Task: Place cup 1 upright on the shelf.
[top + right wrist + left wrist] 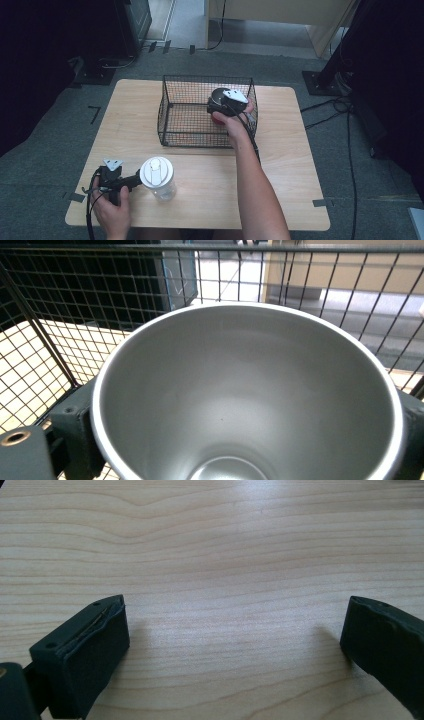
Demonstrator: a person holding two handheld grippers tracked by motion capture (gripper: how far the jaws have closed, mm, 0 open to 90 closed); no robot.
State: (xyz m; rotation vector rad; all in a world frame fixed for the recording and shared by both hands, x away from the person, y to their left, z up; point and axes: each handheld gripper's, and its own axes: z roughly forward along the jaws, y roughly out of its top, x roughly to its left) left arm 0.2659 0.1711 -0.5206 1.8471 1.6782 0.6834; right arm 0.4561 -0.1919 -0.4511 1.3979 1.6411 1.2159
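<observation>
High view: right gripper lowered metal cup inside wire basket, cup upright between its jaws, grip easing; left gripper sat slack on table beside shaker bottle, well apart from basket

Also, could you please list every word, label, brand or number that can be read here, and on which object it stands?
No text can be read.
Metal cup: plain, no print.
White-lidded jar: no label to be seen.
Wire basket and table: no marks.
</observation>
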